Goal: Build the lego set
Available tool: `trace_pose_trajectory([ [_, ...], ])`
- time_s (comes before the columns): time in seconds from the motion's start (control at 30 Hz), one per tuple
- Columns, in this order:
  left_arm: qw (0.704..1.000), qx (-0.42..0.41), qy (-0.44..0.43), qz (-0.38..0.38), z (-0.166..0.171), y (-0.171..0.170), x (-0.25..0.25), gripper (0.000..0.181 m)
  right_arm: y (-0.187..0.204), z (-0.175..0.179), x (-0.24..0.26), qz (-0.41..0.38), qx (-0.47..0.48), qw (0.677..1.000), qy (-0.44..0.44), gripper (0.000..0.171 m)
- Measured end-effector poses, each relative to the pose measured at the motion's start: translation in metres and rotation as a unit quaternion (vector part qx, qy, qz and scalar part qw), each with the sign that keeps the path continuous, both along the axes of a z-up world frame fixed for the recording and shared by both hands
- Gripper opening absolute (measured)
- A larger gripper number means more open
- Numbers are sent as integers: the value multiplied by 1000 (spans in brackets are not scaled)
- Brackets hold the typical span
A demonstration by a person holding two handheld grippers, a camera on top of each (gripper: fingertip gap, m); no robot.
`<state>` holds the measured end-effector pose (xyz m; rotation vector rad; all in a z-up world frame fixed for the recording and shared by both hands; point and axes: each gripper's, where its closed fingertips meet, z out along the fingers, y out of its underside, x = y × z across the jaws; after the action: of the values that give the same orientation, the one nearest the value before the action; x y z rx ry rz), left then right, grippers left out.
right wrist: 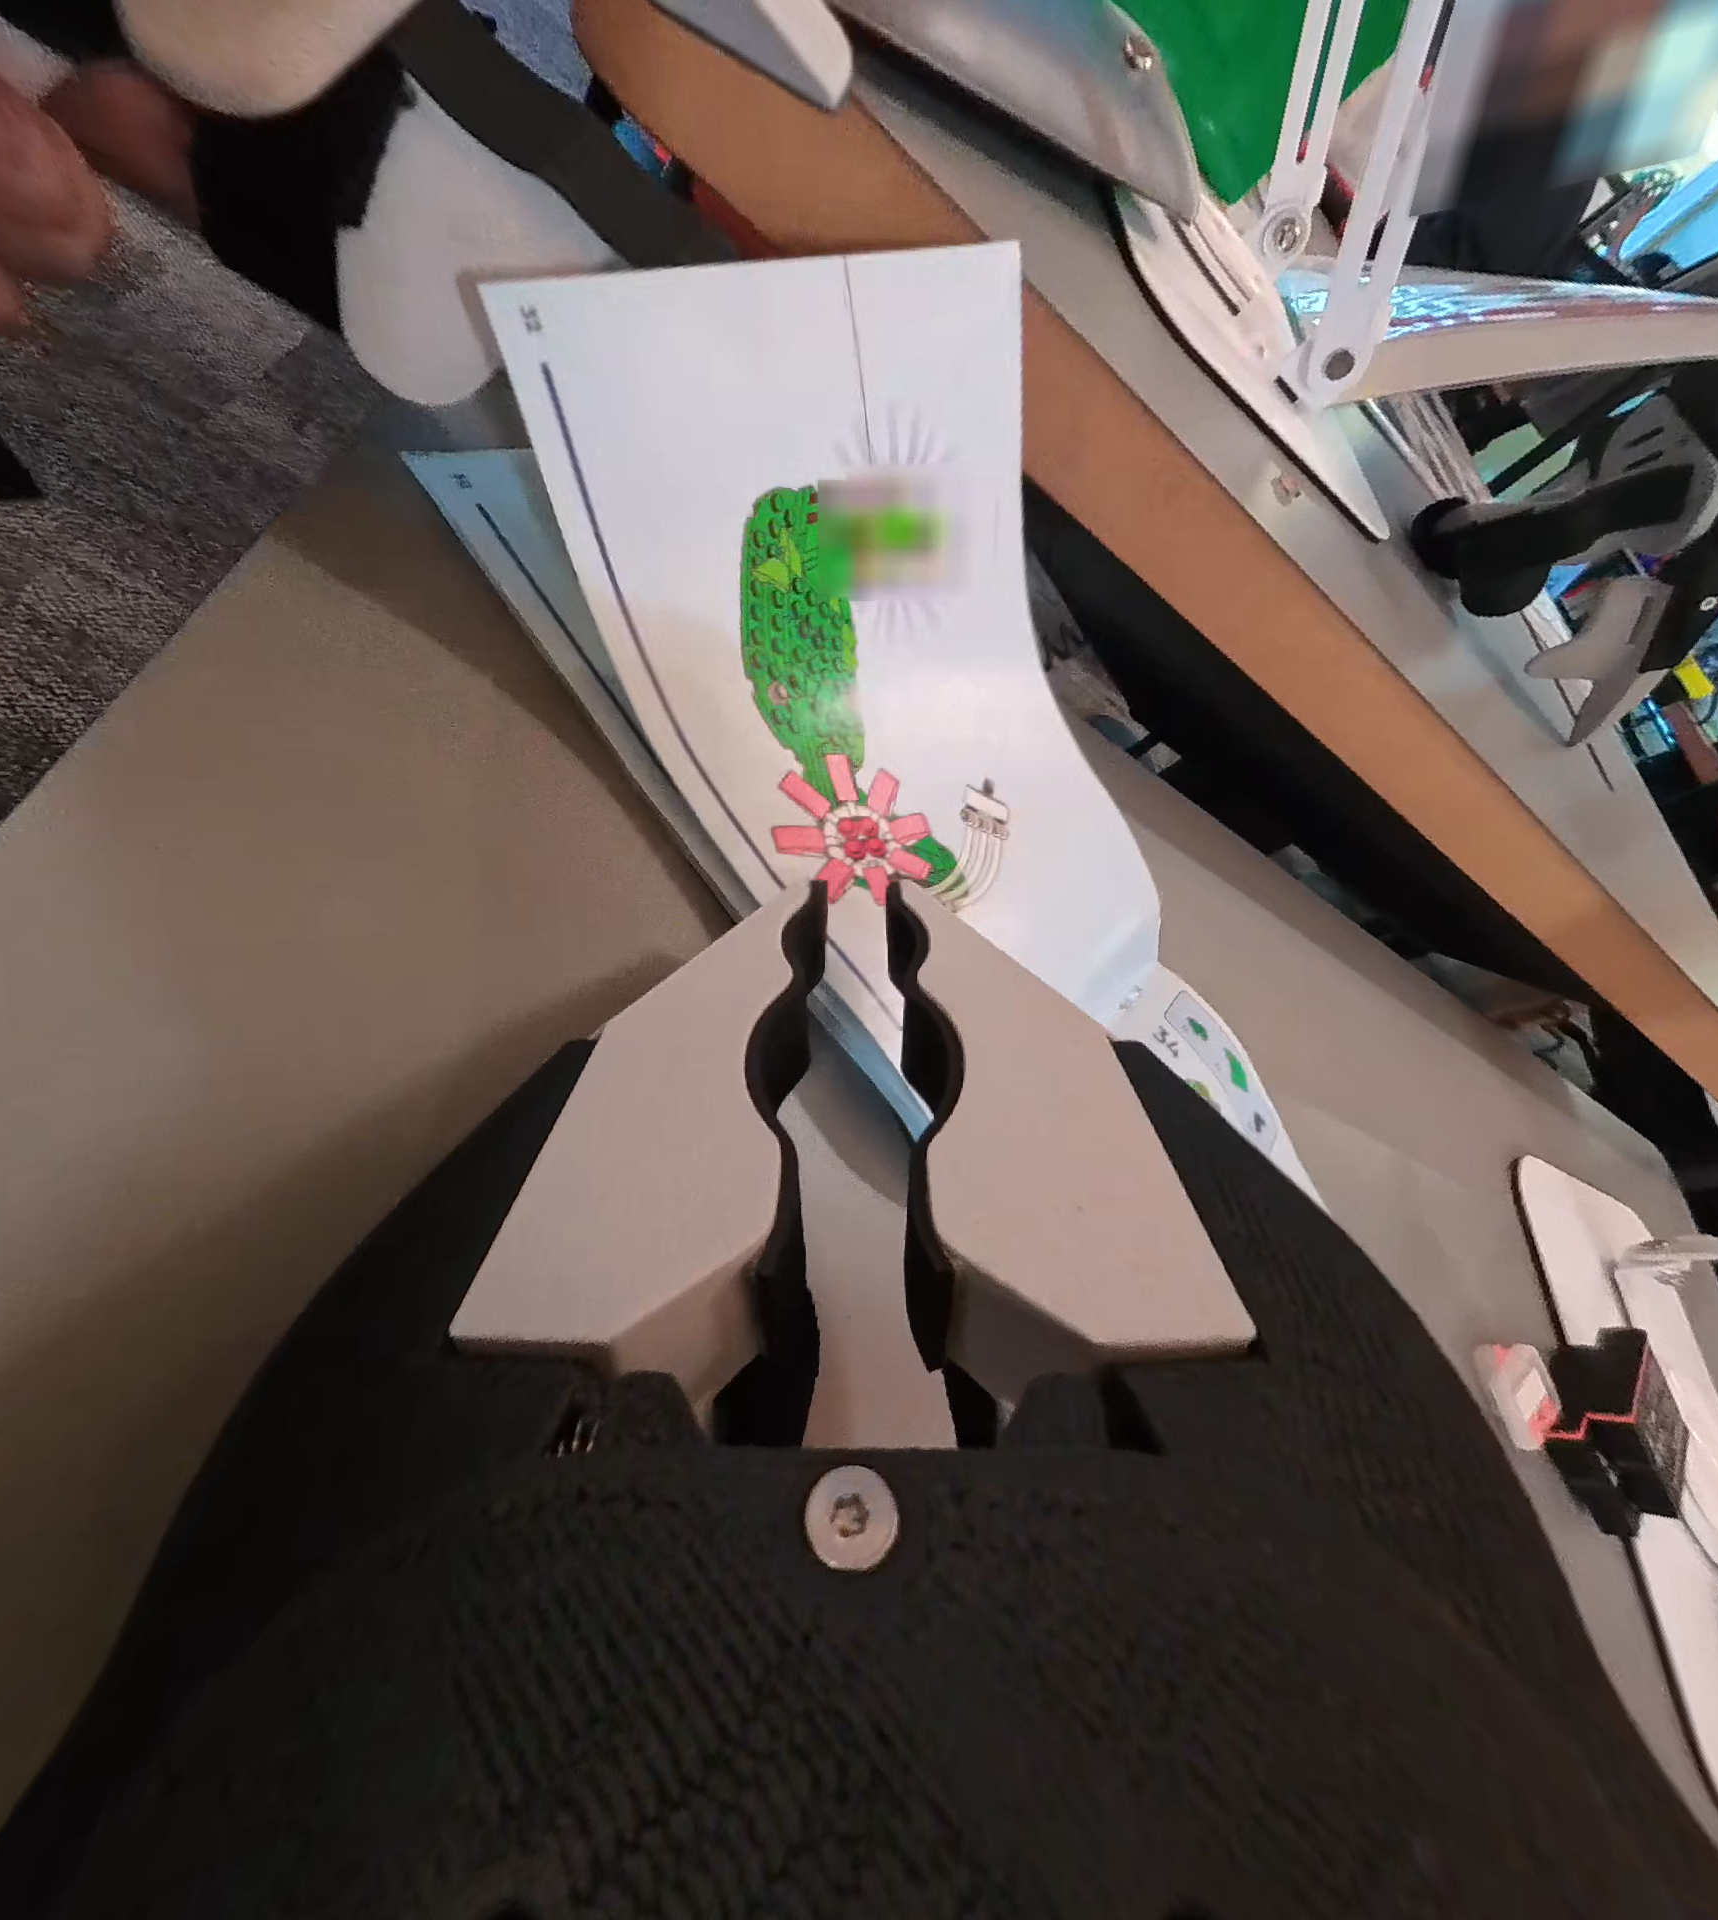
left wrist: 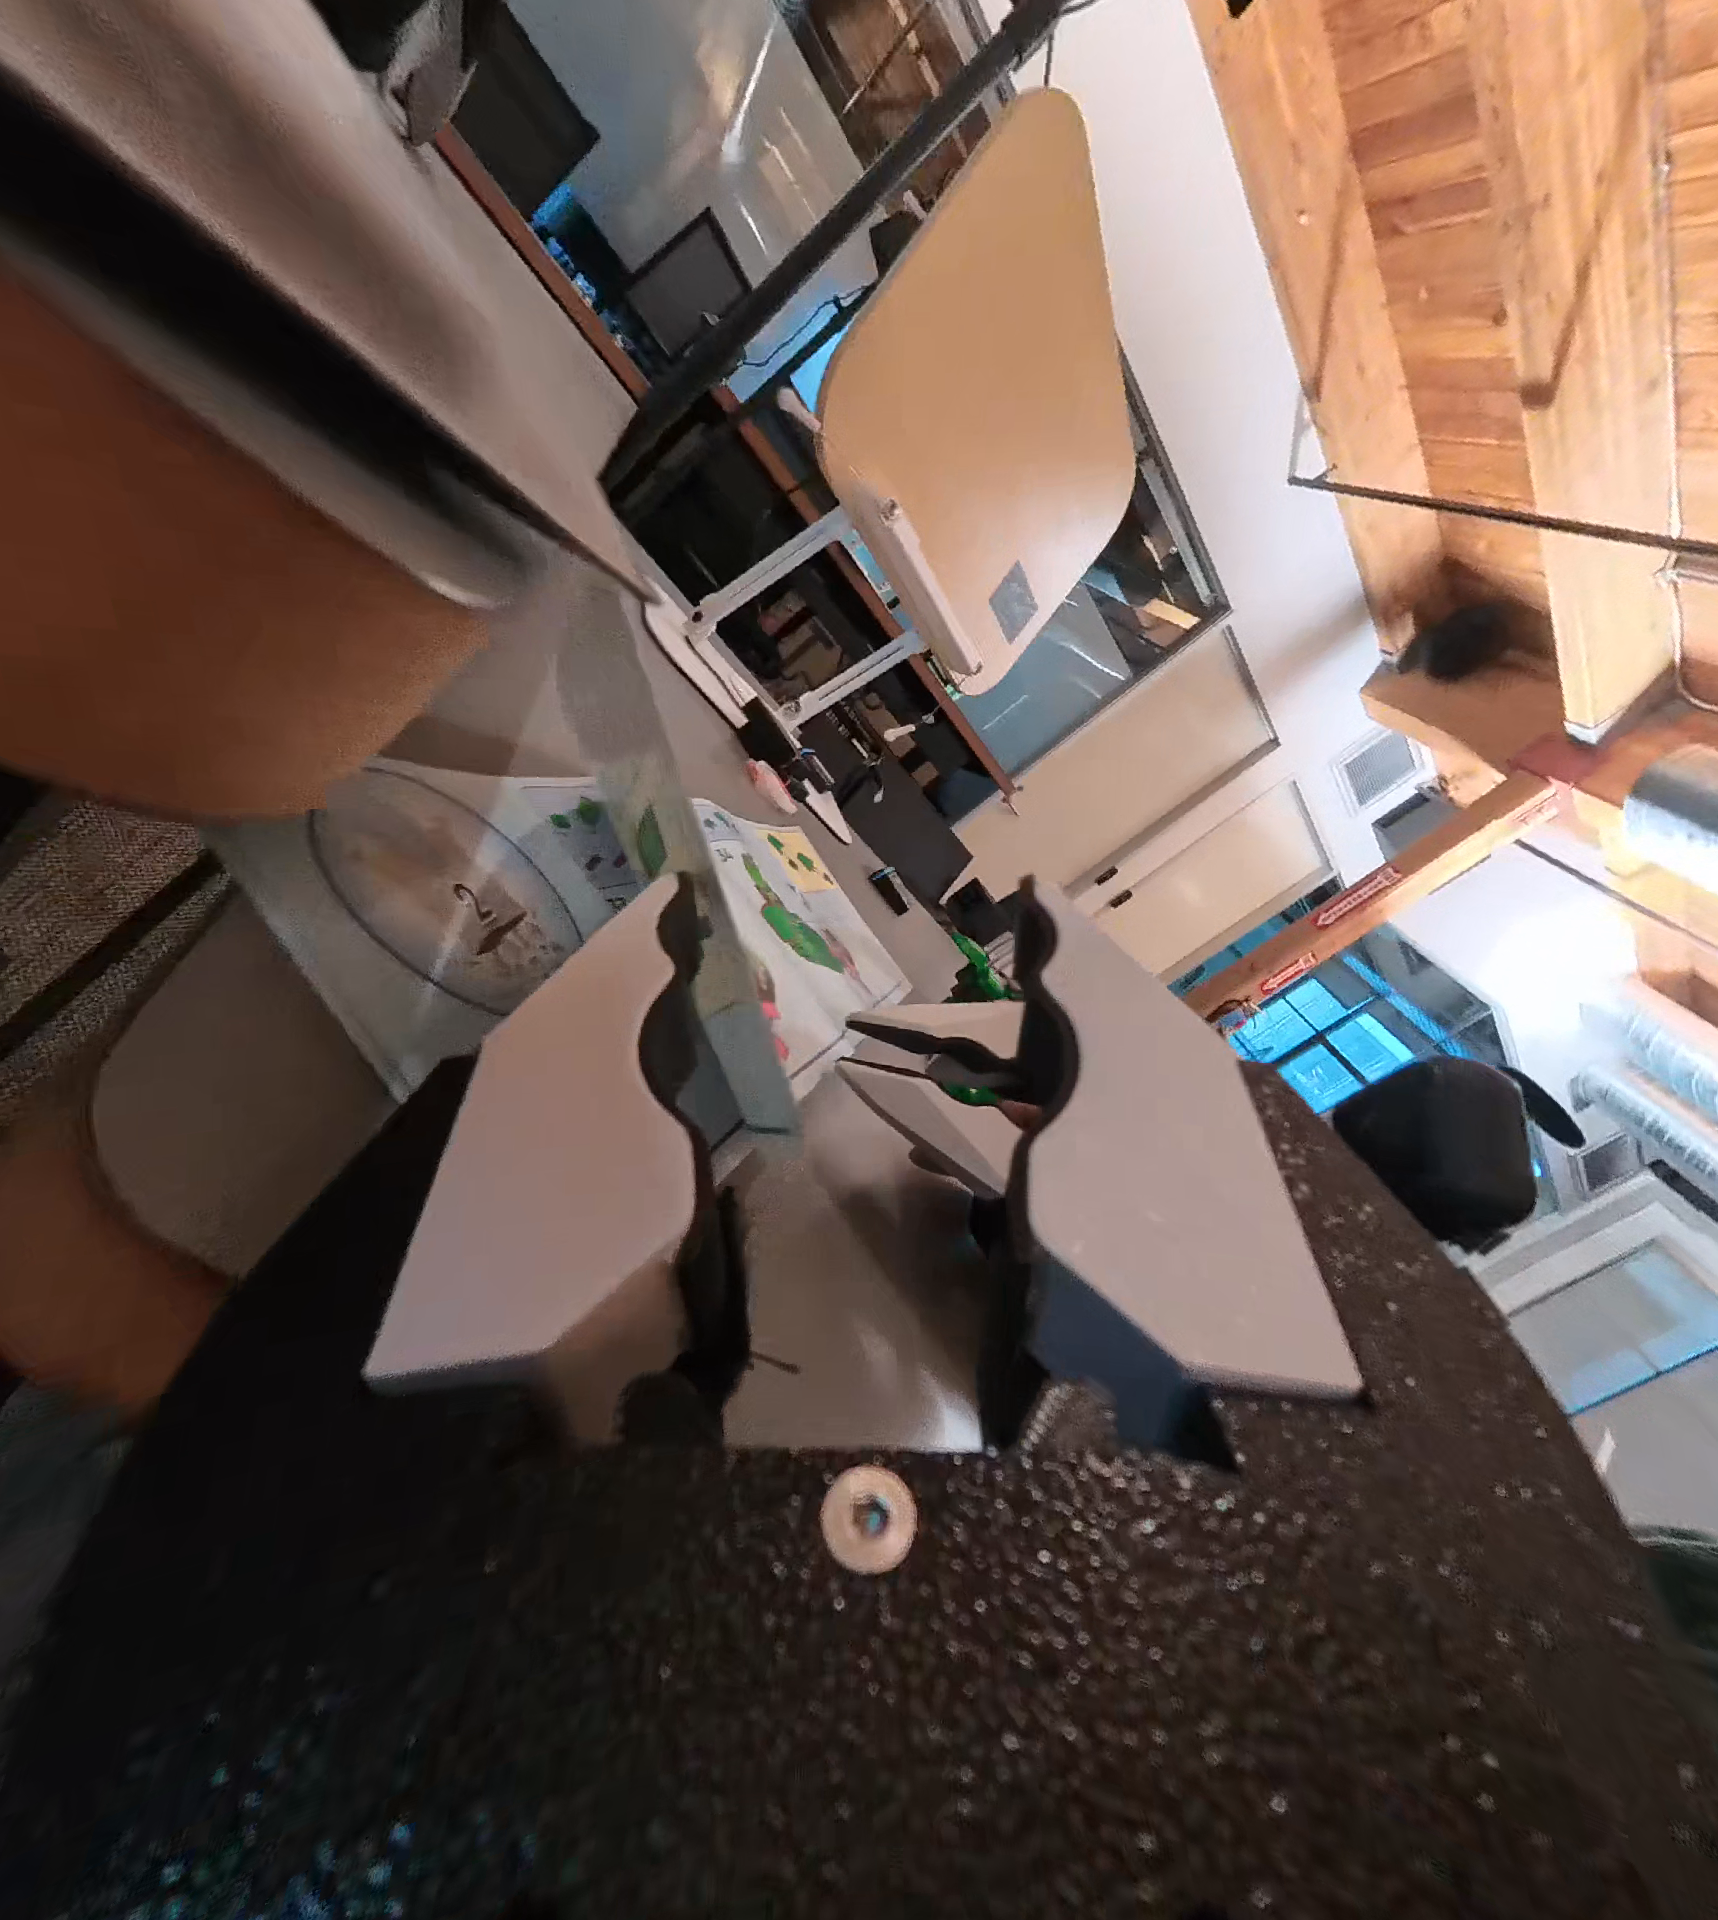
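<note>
Hand-held gripper (right wrist: 857, 902) (slightly parted) over instruction page (right wrist: 782, 436)

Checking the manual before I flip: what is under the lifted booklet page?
Under the lifted page another printed page lies on the grey table; most of it is covered.

An open loft office: grey desks (right wrist: 263, 831), monitors (left wrist: 683, 275), a black chair (left wrist: 1437, 1153), carpet (right wrist: 107, 416), wooden ceiling (left wrist: 1520, 208).

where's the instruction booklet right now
In the right wrist view, the instruction booklet lies open on the grey table, straight ahead of the right gripper, with one page curling upward.
</note>
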<state>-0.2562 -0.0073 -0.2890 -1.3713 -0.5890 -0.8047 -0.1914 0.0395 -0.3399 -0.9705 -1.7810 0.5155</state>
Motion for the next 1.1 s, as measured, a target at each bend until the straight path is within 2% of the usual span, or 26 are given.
trace_pose_trajectory([
  [0.07,1000,-3,-2,-4,-2,0,0,46,1,-1,0,-2,-4,1000,-2,9],
  [0.27,1000,-22,-4,-5,-11,1,-1,26,2,-2,1,-6,-15,1000,-5,9],
  [1.1,999,-39,-1,0,-19,0,-2,10,1,-5,2,-3,-9,1000,-13,10],
])
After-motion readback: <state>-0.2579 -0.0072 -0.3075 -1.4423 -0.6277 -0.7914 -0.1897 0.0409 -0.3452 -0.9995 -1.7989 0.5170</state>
